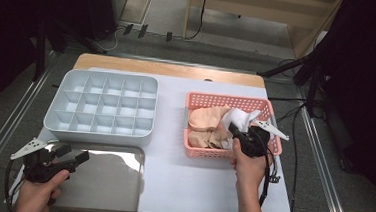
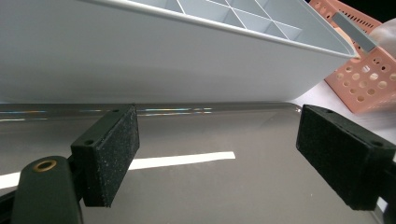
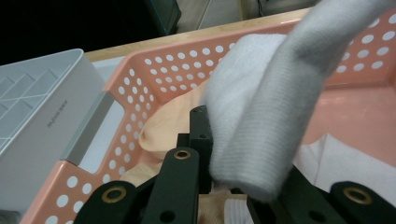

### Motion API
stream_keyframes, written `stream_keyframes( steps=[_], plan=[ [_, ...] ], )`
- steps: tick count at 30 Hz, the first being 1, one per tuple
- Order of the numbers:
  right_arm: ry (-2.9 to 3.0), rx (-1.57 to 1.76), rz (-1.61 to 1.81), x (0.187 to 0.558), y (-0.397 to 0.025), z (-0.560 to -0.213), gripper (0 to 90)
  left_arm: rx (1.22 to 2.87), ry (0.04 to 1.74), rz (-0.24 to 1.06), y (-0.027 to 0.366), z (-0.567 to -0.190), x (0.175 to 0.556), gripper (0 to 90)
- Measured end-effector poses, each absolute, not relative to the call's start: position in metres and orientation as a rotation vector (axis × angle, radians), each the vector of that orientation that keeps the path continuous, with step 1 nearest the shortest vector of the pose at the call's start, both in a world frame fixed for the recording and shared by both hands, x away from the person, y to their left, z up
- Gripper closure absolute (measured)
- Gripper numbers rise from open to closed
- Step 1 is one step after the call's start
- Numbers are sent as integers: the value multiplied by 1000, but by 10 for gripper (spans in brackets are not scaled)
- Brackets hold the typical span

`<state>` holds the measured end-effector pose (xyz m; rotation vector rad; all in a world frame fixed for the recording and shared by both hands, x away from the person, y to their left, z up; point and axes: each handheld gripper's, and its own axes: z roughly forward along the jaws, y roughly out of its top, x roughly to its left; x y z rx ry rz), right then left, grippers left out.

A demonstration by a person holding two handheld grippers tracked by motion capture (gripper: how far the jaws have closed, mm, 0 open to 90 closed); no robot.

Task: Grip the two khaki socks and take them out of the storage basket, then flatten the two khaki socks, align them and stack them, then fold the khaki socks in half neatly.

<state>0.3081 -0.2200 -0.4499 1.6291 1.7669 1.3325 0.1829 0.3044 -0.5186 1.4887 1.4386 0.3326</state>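
Observation:
A pink perforated basket (image 1: pixel 271 111) on the right of the table holds peach-coloured cloths (image 1: pixel 206 117) and a white sock (image 1: pixel 241 117). My right gripper (image 1: pixel 235 130) reaches into the basket and is shut on the white sock (image 3: pixel 261 121), which drapes up over its jaws; the pink basket wall (image 3: pixel 154 70) rises behind. My left gripper (image 1: pixel 74 156) hovers open over a shiny metal tray (image 1: pixel 115 181) at the front left, nothing between its pads (image 2: pixel 112 154). The tray (image 2: pixel 210 182) lies just below them.
A grey compartment organiser (image 1: pixel 103 105) with several empty cells stands behind the metal tray; its side wall (image 2: pixel 154 60) looms close ahead of the left gripper. White paper (image 1: pixel 171 170) covers the table between tray and basket. Cables trail off the right edge.

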Motion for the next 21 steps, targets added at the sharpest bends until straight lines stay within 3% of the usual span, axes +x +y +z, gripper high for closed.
stream_keyframes(
  steps=[21],
  plan=[
    [1693,1564,1448,283,-227,-444,856,1495,1436,329,302,-518,182,142]
  ],
)
